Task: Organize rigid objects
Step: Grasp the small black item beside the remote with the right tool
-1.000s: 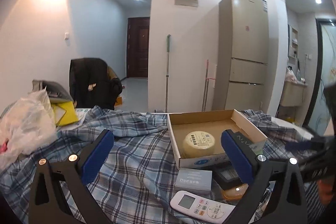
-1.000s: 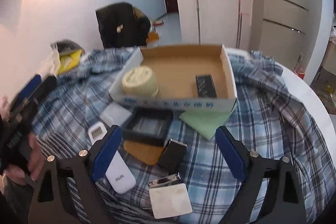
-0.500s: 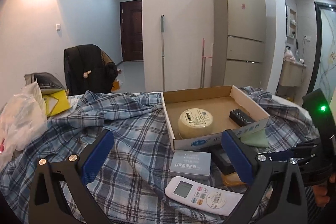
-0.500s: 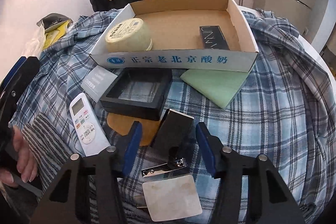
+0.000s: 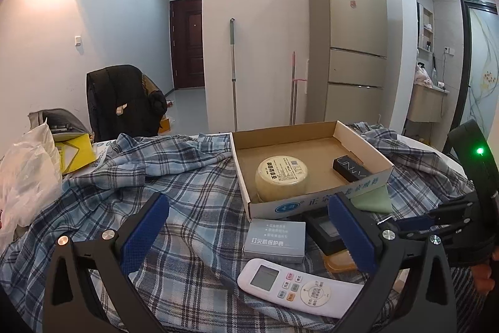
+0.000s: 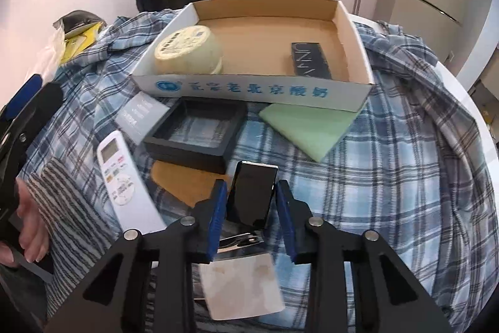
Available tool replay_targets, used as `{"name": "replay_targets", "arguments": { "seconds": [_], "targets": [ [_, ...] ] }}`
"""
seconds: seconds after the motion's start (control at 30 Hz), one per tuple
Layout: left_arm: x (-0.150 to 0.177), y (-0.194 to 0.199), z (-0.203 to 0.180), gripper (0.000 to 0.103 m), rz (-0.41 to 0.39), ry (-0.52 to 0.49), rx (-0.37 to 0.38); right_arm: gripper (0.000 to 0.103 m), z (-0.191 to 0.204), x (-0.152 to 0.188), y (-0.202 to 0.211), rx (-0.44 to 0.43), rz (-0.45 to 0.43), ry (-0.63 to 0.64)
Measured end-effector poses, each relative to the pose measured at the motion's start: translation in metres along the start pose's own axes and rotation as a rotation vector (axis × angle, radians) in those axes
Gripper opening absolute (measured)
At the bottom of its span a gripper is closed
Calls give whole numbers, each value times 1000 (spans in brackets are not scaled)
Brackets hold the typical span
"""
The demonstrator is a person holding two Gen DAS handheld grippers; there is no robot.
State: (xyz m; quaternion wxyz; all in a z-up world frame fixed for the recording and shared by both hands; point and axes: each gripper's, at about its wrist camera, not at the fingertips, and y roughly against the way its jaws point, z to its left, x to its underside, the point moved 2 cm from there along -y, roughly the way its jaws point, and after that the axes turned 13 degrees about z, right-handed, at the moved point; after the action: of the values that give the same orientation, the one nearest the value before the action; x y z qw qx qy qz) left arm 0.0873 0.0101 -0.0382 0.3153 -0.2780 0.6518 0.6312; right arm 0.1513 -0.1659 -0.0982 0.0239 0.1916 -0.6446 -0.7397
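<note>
My right gripper (image 6: pixel 250 188) points steeply down at the plaid cloth. Its jaws are closing, and both blue pads touch the sides of a glossy black case (image 6: pixel 251 195) standing between them. Behind it lies an open cardboard box (image 6: pixel 249 91) holding a round yellow tub (image 6: pixel 187 52) and a slim black box (image 6: pixel 310 60). A black square frame (image 6: pixel 193 133), a white remote (image 6: pixel 121 177) and a grey carton (image 6: pixel 140 114) lie in front of the box. My left gripper (image 5: pixel 246 202) hovers open over the cloth near the remote (image 5: pixel 296 289), with nothing between its fingers.
A green foam pad (image 6: pixel 305 127) lies under the box's right corner, and an orange flat piece (image 6: pixel 181 183) under the frame. A metal clip and a white card (image 6: pixel 243 292) lie below the case. Plastic bags (image 5: pixel 28 173) are piled at left. The round table edge (image 6: pixel 467 102) curves at right.
My right gripper has sunk toward the cloth and brought its wide-open jaws in around the black case. The left gripper has tipped down a little, so the box sits lower and nearer in its view.
</note>
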Motion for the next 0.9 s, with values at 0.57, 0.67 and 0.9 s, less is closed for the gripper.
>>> {"name": "replay_targets", "arguments": {
  "seconds": [0.57,0.67,0.9],
  "targets": [
    [0,-6,4,103,39,20,16,29,-8,-4,12,73,-127,-26],
    [0,-7,6,103,43,25,15,29,-9,-1,29,88,-220,-27],
    [0,-8,5,103,51,19,21,29,-24,-6,27,11,-203,-109]
  ]
}}
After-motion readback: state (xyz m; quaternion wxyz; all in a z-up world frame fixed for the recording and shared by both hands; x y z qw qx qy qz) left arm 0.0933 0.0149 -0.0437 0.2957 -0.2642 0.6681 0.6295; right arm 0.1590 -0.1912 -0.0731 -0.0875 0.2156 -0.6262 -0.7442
